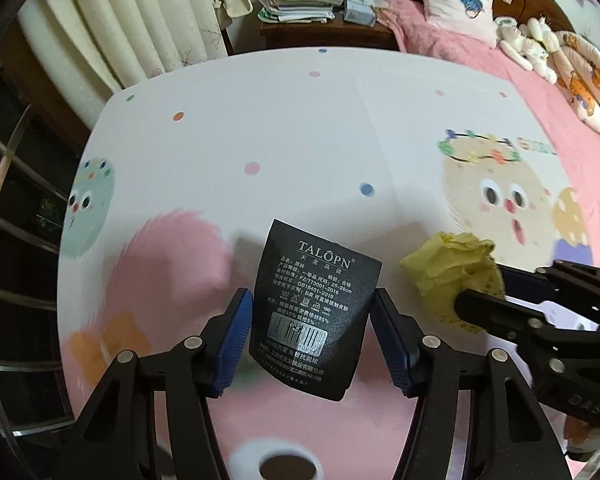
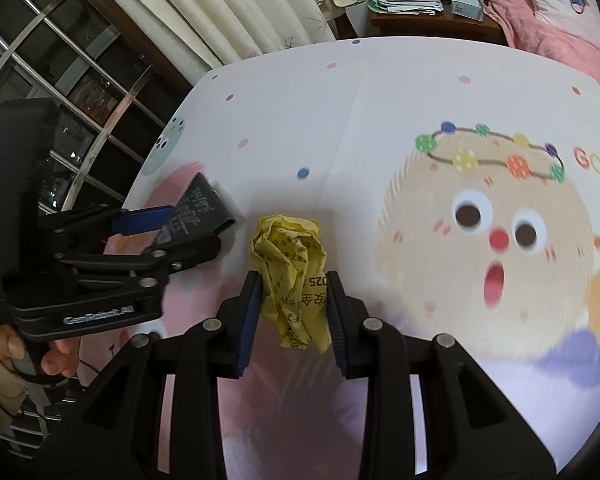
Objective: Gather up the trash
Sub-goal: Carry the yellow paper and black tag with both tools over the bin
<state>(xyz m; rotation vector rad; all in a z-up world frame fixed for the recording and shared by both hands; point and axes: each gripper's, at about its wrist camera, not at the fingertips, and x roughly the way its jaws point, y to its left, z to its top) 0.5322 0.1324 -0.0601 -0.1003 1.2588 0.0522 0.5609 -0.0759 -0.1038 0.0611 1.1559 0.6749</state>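
The left gripper [image 1: 312, 320] holds a black card [image 1: 314, 312] with white words and a bar code on it, and its two blue pads press on the card's left and right edges. The card looks like it is up off the table [image 1: 300, 128], with a shadow under it, so it seems picked up as trash. Just to the right, the right gripper [image 2: 292, 308] is squeezed narrow around a crumpled yellow paper ball [image 2: 290, 272]. The pads pinch the near part of the ball, and the far part sticks out past the tips. I cannot tell for sure if the ball sits on the table or hangs a little over it. The two bits of trash are near each other but do not touch. Each gripper has one piece, maybe so both can go to the bin in one trip. I see no bin here. The table has a cloth with funny faces and colored dots. Far behind it stands a nightstand [image 1: 324, 34] with a pile of books [image 1: 300, 2], and to the right is a bed [image 1: 540, 80] with a pink blanket.
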